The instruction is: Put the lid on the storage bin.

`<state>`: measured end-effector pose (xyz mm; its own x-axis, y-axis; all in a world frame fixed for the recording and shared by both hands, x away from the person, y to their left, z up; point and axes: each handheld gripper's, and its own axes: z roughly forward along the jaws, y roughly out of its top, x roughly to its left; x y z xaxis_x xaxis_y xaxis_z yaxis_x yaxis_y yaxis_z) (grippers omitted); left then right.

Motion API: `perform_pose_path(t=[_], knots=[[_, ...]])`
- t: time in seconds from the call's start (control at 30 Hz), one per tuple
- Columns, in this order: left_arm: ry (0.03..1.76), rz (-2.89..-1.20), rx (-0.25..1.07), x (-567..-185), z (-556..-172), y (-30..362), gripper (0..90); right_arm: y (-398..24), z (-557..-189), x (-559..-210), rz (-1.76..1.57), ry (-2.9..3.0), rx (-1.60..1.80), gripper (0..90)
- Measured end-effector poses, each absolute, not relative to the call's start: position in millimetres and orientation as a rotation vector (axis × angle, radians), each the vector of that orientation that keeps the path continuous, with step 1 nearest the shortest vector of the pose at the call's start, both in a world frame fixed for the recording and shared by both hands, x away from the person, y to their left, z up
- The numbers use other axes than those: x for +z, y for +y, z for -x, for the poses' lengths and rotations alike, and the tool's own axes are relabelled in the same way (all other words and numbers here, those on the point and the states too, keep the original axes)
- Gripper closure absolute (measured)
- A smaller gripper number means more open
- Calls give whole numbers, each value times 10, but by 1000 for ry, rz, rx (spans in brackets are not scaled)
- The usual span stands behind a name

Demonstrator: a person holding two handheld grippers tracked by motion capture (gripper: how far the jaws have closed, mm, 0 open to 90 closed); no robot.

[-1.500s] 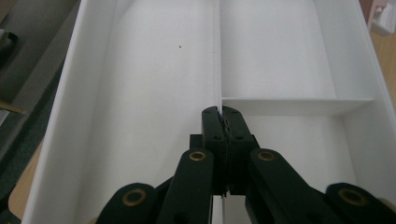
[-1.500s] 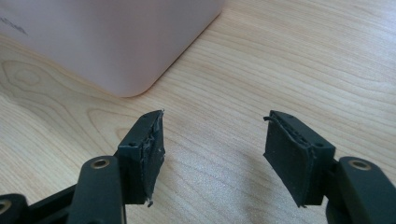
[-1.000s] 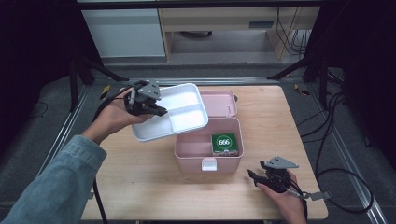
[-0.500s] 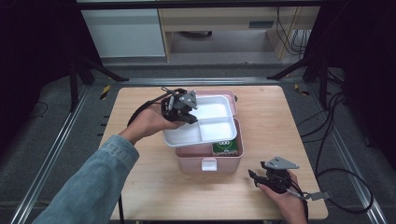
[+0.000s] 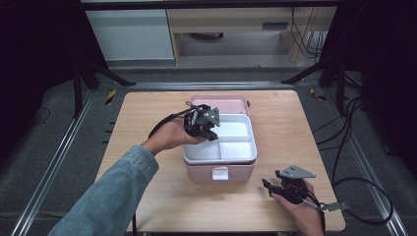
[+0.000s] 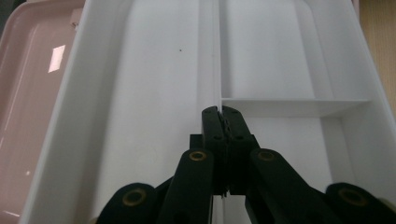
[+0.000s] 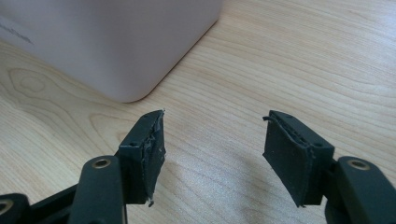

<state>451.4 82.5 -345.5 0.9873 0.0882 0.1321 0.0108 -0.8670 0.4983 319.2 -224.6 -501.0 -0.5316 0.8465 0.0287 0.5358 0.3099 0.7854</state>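
White tray (image 5: 235, 142), divided into three, sitting on top of pink box (image 5: 231, 171) near table (image 5: 147, 110) centre, seemingly seated in the rim though hard to confirm from the high view; pinched by left gripper (image 6: 221, 116), jaws closed on the thin divider wall where the cross wall meets it; pink lid (image 6: 28, 84) lying beyond the tray's edge; right gripper (image 7: 212, 149) resting low over bare wood just beside the box's front right corner, jaws parted about halfway, holding nothing, well apart from the tray.
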Motion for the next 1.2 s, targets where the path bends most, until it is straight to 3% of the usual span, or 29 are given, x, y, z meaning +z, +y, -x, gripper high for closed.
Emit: perform_pose_path(t=[0.7, 0.87, 0.9, 0.93, 1.1, 1.2], knots=[[55, -2650, 122, -3722, -4587, 783, 874, -2270, -3187, -5007, -1252, 2186, 1084, 373], [117, -2615, 168, -3719, -4575, 833, 687, -2254, -3178, -4956, -1282, 2154, 1092, 342], [150, -2595, 183, -3702, -4568, 861, 687, -2249, -3183, -4929, -1299, 2139, 1104, 342], [165, -2585, 192, -3694, -4565, 873, 619, -2238, -3191, -4886, -1305, 2133, 1109, 346], [325, -2483, 281, -3577, -4526, 1002, 385, -2201, -3285, -4652, -1282, 2115, 1096, 429], [419, -2436, 327, -3501, -4523, 1076, 299, -2191, -3419, -4461, -1264, 2113, 1093, 481]])
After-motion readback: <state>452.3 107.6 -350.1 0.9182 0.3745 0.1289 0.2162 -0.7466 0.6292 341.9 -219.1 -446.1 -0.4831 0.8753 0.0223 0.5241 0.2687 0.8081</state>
